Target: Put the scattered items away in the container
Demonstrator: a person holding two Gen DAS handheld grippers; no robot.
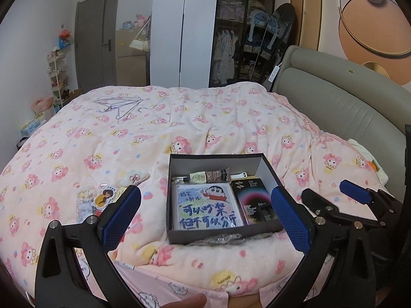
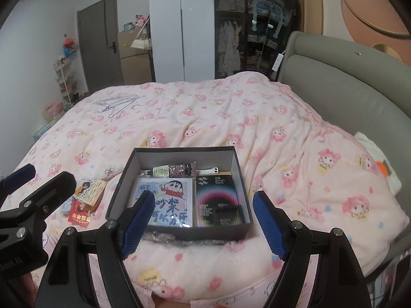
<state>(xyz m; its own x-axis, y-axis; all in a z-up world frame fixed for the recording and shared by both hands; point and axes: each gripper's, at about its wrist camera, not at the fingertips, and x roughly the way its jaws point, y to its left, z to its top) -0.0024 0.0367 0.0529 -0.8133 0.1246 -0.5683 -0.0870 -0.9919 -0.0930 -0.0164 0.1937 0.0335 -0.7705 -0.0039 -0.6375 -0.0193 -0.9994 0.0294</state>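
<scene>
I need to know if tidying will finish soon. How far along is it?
Mostly done: the box already holds the cartoon picture, a black packet and a small tube. Nothing is in hand; the left gripper and right gripper are open. Left: the cards beside the box and the crumpled wrapper at its near edge.

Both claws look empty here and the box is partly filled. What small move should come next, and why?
Probably swing the left claw left toward the loose cards and stickers lying on the quilt beside the box. They are the nearest items outside it, on that claw's side, and both claws, the right claw included, are open and hold nothing.
</scene>
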